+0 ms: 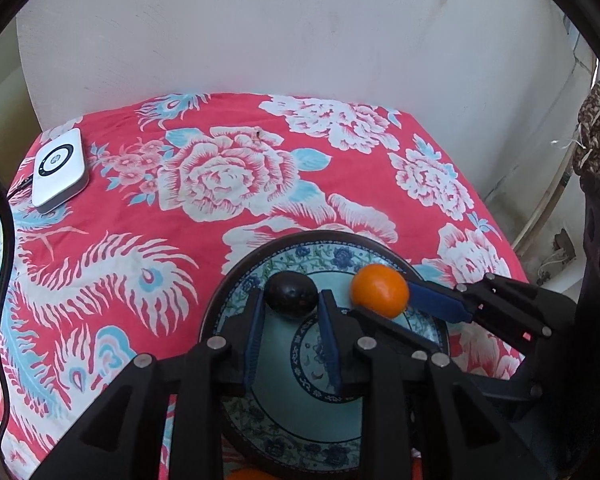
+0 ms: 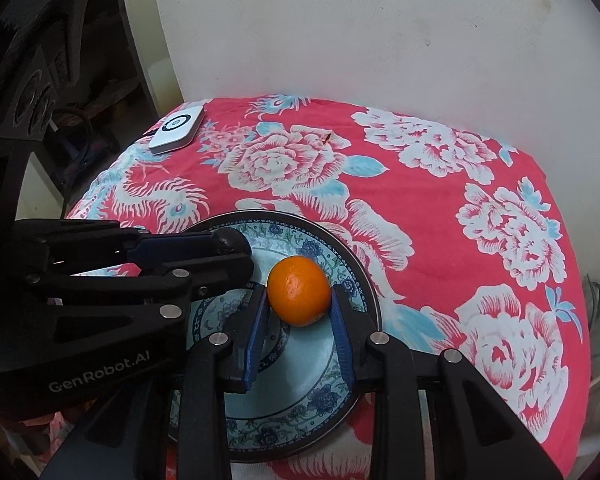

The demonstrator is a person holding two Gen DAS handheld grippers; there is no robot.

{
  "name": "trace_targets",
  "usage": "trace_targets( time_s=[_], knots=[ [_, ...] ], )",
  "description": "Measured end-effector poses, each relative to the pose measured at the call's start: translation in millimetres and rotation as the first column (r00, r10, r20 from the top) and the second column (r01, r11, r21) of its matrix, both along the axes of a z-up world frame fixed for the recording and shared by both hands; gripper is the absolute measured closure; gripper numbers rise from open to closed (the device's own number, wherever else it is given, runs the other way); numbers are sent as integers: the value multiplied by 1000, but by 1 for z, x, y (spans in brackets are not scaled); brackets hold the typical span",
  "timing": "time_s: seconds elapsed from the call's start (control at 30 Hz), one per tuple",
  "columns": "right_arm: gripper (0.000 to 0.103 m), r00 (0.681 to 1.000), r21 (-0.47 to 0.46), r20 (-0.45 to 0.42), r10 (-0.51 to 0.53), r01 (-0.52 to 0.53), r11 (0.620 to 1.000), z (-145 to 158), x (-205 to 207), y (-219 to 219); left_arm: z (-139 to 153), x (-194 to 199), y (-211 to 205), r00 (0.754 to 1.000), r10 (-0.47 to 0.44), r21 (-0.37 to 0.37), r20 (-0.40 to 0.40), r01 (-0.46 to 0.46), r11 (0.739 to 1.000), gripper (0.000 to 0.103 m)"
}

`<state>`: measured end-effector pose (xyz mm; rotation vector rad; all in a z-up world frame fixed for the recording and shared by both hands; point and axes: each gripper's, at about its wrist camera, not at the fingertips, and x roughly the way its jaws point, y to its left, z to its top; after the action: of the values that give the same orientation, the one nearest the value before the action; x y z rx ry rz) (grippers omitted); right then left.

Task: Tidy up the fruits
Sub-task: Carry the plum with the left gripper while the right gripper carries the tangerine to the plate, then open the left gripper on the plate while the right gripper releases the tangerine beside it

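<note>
Lighting: soft, even daylight, moderately bright; no hard shadows. The pale plastered wall (image 1: 300,28) reads flat and slightly washed out. Glare: faint sheen on the round orange fruit (image 2: 299,297) and on the glazed blue-and-white patterned plate (image 2: 300,364). Distortion: strong fisheye bowing, black vignette at corners. Focus: centre sharp; near black tool frames soft.

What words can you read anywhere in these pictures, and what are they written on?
"GenRobot.AI": grey letters on the side of the black left gripper, seen from the right wrist camera.

White rounded-rectangle device on the red flowered cloth: it bears a ring-shaped mark, too small and blurred to read.

Round blue-and-white patterned plate: only flower and border ornament, no words.

No other text shows.
</note>
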<state>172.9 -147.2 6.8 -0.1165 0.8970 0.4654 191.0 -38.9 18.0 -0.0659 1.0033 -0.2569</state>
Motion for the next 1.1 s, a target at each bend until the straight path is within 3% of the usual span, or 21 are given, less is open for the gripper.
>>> trace_targets(
  time_s=[0.23,0.7,0.83,1.1],
  knots=[
    [71,1000,22,-4,-6,6,1000,-1,1,-1,6,-5,2,1000,6,14,20,-7,1000,55],
    [71,1000,35,0,0,0,999,-4,3,6,16,-23,21,996,70,40,51,-73,997,52],
    [61,1000,50,-4,-1,1,999,-3,2,5,17,-29,27,995,92,28,49,-94,995,52],
    [57,999,80,-1,-36,36,996,5,-4,-4,20,-49,38,991,128,23,47,-129,991,51]
  ],
)
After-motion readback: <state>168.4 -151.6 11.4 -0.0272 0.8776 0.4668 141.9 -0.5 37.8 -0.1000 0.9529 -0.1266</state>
